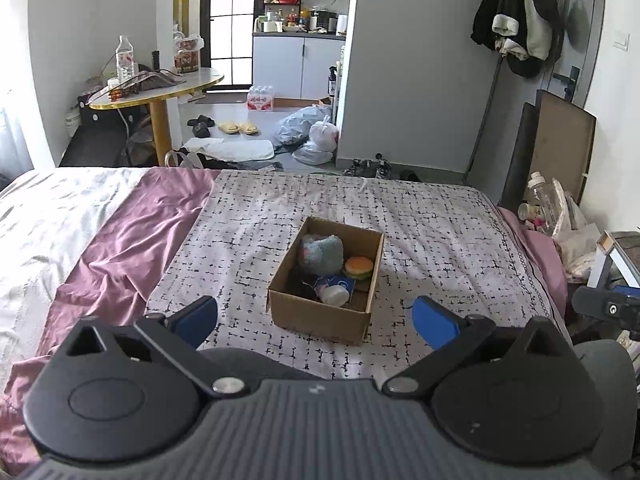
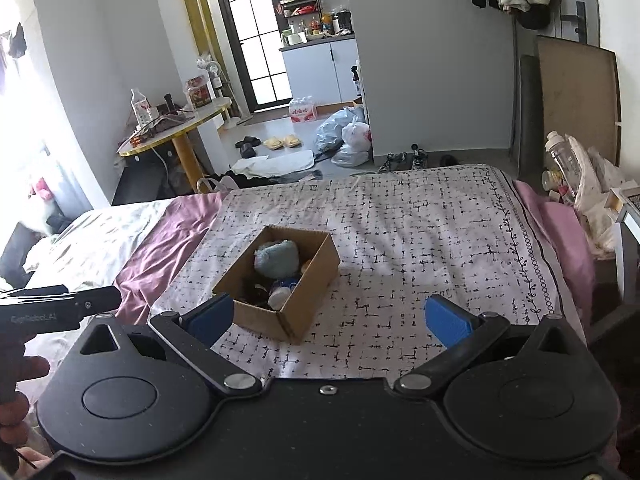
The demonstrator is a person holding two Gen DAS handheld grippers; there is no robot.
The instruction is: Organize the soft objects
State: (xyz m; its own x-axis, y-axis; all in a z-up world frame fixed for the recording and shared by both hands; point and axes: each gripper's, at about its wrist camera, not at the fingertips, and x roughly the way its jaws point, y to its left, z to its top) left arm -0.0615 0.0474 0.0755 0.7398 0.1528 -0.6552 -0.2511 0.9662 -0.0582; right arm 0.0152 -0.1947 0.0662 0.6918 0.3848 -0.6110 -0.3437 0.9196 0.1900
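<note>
An open cardboard box (image 1: 320,318) stands on the patterned bedspread (image 1: 420,240). It holds a blue-grey plush (image 1: 323,255), a toy burger (image 1: 359,267), a white and blue soft item (image 1: 335,293) and something dark. My left gripper (image 1: 316,320) is open and empty, just in front of the box. In the right wrist view the box (image 2: 296,312) with the plush (image 2: 276,258) sits ahead to the left. My right gripper (image 2: 330,320) is open and empty, with its left finger (image 2: 210,318) close to the box's near corner.
A purple sheet (image 1: 132,240) and a white duvet (image 1: 44,232) lie left of the bedspread. The bed's far edge drops to a floor with bags (image 1: 312,132), slippers and shoes. A round table (image 1: 160,88) stands at the back left. Clutter (image 2: 580,176) sits beside the bed on the right.
</note>
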